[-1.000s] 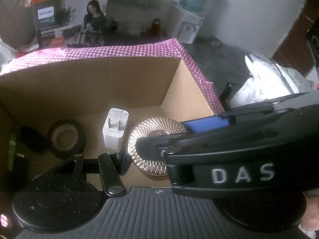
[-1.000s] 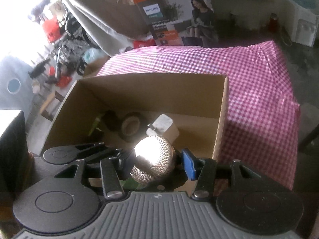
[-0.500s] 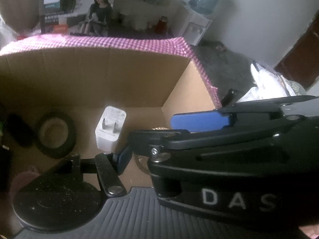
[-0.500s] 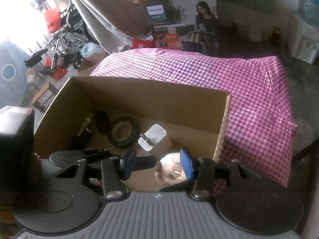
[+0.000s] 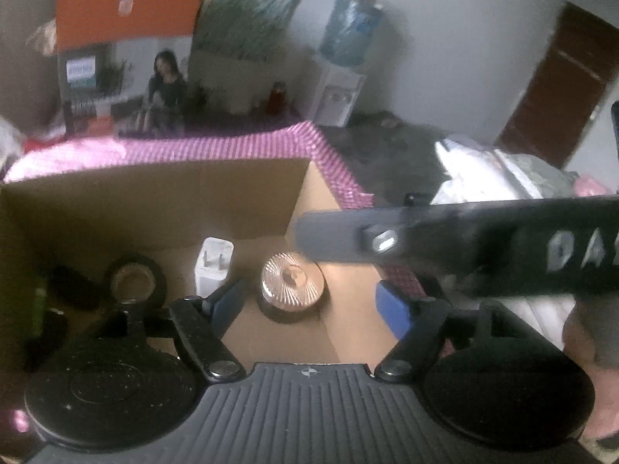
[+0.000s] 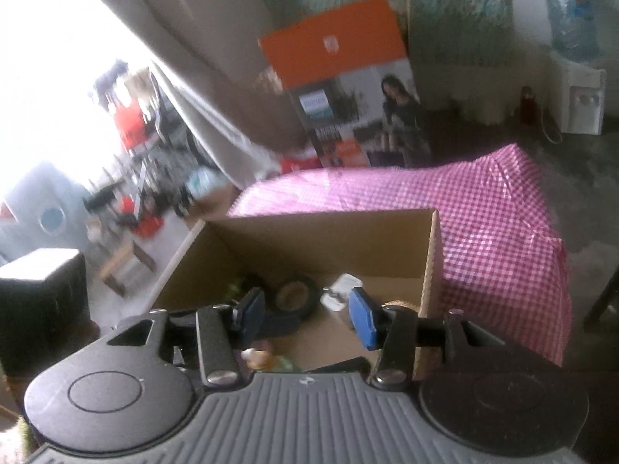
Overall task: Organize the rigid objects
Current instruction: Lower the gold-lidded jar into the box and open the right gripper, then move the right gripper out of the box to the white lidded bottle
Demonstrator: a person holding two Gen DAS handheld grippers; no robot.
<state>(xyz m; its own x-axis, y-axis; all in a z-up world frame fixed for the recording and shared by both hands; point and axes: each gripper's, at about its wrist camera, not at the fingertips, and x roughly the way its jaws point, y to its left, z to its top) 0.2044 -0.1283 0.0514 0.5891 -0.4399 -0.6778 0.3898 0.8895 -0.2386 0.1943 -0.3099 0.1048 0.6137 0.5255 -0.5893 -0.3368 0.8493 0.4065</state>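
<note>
We see the left claw [image 5: 311, 303] with its two blue-padded fingers [image 5: 390, 309] spread wide and nothing between them; its jaws have just been opening. Just beyond and below the gap sits a round copper-coloured tin [image 5: 292, 284] with a ridged, shiny lid, resting on the floor of an open cardboard box [image 5: 154, 201], near the box's right wall. To the left of the tin lies a white plug adapter [image 5: 213, 265] with its two prongs facing up, and further left a roll of black tape [image 5: 135, 282] lies flat. Darker items at the far left of the box are too blurred for us to name.

The right claw [image 6: 305, 311] also stands apart, its blue pads empty. In the left wrist view its black body crosses the right side above the box edge, and part of the person's hand [image 5: 592, 348] shows at the right margin. From the right wrist view we look down into the same box; the tape roll and the white adapter are visible past the fingers, while the tin is mostly hidden behind the right pad.

The box rests on a worktop covered with a pink checked cloth [image 6: 483, 208]. Behind it stands an orange and grey product carton [image 6: 348, 96], and a water dispenser [image 5: 340, 77] stands by the wall.
</note>
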